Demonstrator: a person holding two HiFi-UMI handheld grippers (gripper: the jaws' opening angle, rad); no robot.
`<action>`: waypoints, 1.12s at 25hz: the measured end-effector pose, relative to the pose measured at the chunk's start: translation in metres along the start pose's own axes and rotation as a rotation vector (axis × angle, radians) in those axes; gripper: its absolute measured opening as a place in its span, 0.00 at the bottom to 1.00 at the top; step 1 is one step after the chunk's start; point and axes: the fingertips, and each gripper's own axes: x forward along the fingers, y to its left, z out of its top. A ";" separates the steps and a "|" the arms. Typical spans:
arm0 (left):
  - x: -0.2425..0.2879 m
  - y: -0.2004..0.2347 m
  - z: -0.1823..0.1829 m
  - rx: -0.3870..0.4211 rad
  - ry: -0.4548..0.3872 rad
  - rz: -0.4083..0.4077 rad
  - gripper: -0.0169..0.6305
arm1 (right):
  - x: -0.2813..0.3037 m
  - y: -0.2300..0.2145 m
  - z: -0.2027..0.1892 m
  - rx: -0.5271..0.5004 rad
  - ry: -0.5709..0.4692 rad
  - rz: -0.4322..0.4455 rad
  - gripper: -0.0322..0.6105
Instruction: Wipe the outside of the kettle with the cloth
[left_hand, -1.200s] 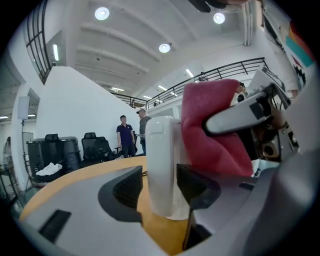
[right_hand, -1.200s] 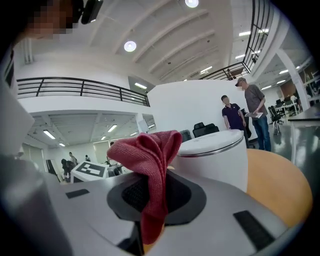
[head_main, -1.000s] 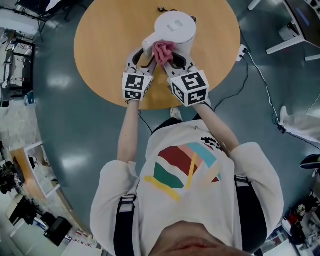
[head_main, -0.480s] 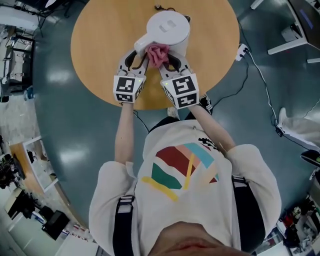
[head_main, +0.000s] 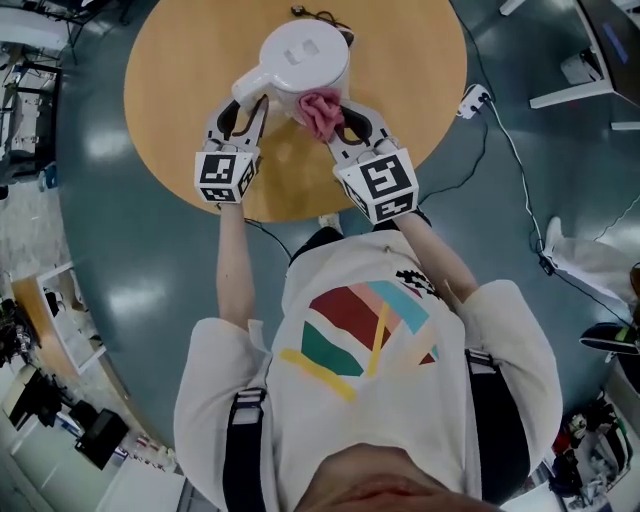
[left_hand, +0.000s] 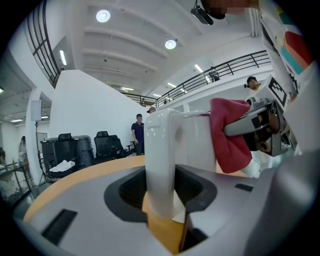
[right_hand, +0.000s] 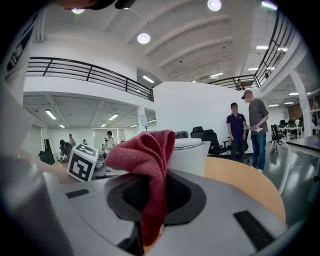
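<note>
A white kettle (head_main: 300, 55) stands on the round wooden table (head_main: 180, 80), its handle (head_main: 250, 85) pointing toward me on the left. My left gripper (head_main: 243, 103) is shut on that handle (left_hand: 160, 160); its jaws have just been closing with the handle between them. My right gripper (head_main: 337, 118) is shut on a bunched red cloth (head_main: 320, 112) and presses it against the kettle's near right wall. In the right gripper view the cloth (right_hand: 147, 160) hangs from the jaws in front of the kettle (right_hand: 192, 155). In the left gripper view the cloth (left_hand: 227, 135) shows at the right.
A black cord (head_main: 320, 15) leaves the kettle's far side. A white power strip (head_main: 470, 100) with its cable lies on the floor right of the table. Two people (right_hand: 247, 132) stand beyond the table, near office chairs (left_hand: 107, 145).
The kettle and both grippers have drifted left in the head view. The cloth has slid from beside the handle round to the kettle's near right side.
</note>
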 end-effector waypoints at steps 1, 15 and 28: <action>0.004 0.001 0.000 -0.006 0.001 0.015 0.32 | -0.003 -0.007 0.001 -0.008 -0.004 0.006 0.12; 0.061 0.025 -0.015 -0.033 0.069 0.151 0.27 | 0.021 -0.116 -0.017 0.053 -0.004 0.125 0.12; 0.073 0.061 -0.019 0.005 0.124 0.215 0.25 | 0.079 -0.146 -0.030 0.041 0.012 0.223 0.12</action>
